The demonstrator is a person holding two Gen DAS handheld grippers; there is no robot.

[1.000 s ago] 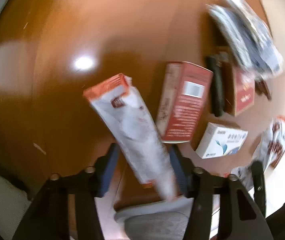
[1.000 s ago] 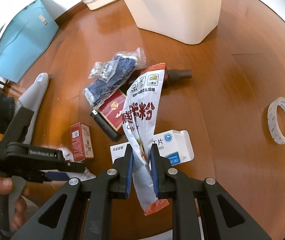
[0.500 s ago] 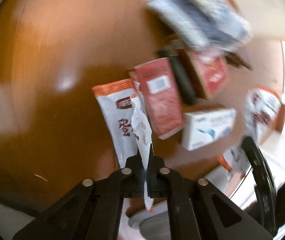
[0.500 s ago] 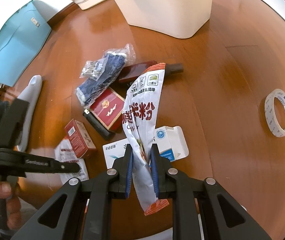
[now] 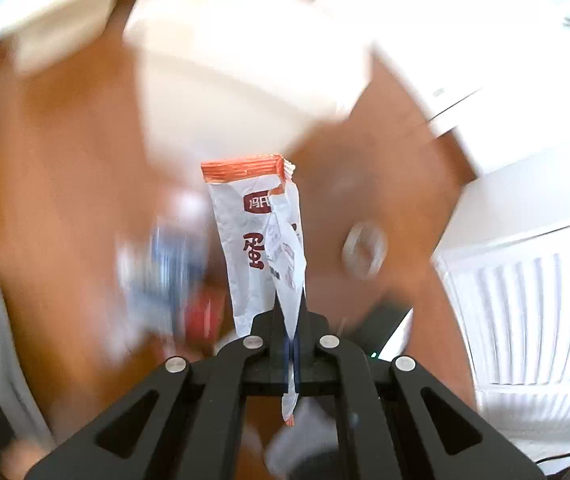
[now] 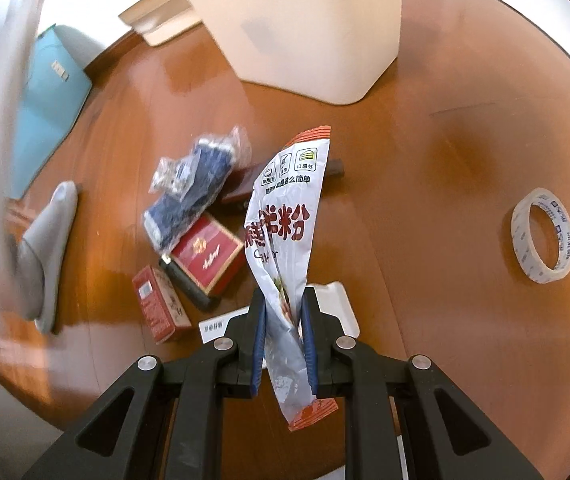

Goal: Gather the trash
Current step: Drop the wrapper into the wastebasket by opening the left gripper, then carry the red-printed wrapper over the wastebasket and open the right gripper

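Note:
My left gripper (image 5: 289,320) is shut on a white and orange wrapper (image 5: 259,240), held high above the blurred floor, with the cream bin (image 5: 237,68) ahead of it. My right gripper (image 6: 283,312) is shut on a larger white packet with red characters (image 6: 285,216), which stands up between the blue pads above the floor. Under it lie a blue plastic bag (image 6: 193,184), a red and gold box (image 6: 207,254), a small red carton (image 6: 159,304), a black bar (image 6: 185,284) and a white box (image 6: 331,300). The cream bin (image 6: 305,28) stands beyond them.
A roll of tape (image 6: 543,236) lies on the wood floor at the right. A grey slipper (image 6: 47,248) and a teal mat (image 6: 49,112) are at the left, a flat board (image 6: 157,20) beside the bin. A white radiator (image 5: 525,312) shows at right in the left wrist view.
My left gripper closed on the white and orange wrapper and lifted it high off the floor toward the bin, out of the right wrist view. The right gripper stayed put with its packet.

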